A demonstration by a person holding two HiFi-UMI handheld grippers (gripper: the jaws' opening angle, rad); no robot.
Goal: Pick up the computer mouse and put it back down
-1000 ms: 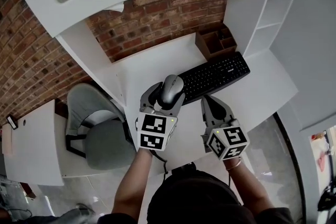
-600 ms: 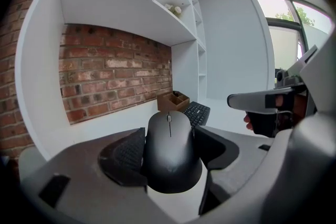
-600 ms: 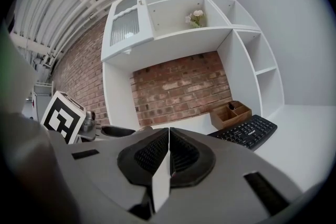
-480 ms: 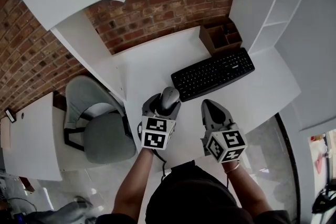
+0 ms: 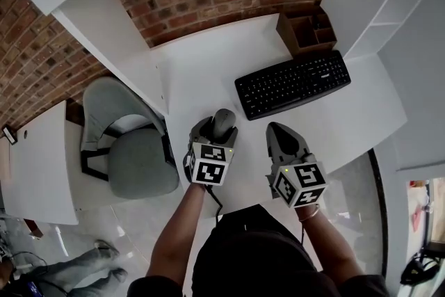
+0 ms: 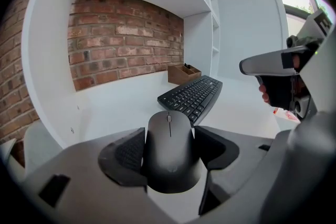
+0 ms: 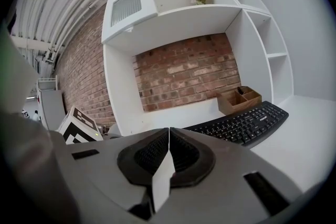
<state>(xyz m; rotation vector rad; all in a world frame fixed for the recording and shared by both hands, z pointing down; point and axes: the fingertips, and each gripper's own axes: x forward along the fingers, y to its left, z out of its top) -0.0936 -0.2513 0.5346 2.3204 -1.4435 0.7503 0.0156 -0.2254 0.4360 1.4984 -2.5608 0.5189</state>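
Note:
A dark grey computer mouse (image 6: 170, 149) sits clamped between the two pads of my left gripper (image 6: 169, 150), its nose pointing toward the keyboard. In the head view the mouse (image 5: 222, 123) and left gripper (image 5: 216, 127) are over the front part of the white desk (image 5: 201, 73). Whether the mouse touches the desk top I cannot tell. My right gripper (image 5: 279, 135) hovers to the right of it, near the desk's front edge. In its own view the right gripper (image 7: 168, 150) is shut with nothing between its pads.
A black keyboard (image 5: 293, 84) lies right of centre on the desk, with a brown wooden organiser (image 5: 306, 31) behind it against the brick wall. A grey chair (image 5: 128, 156) stands to the left. White shelving (image 7: 173, 2) rises above the desk.
The left gripper with the mouse looks smaller and lower than a second ago, sinking toward the desk. The head camera has shifted. The right gripper keeps its place beside it.

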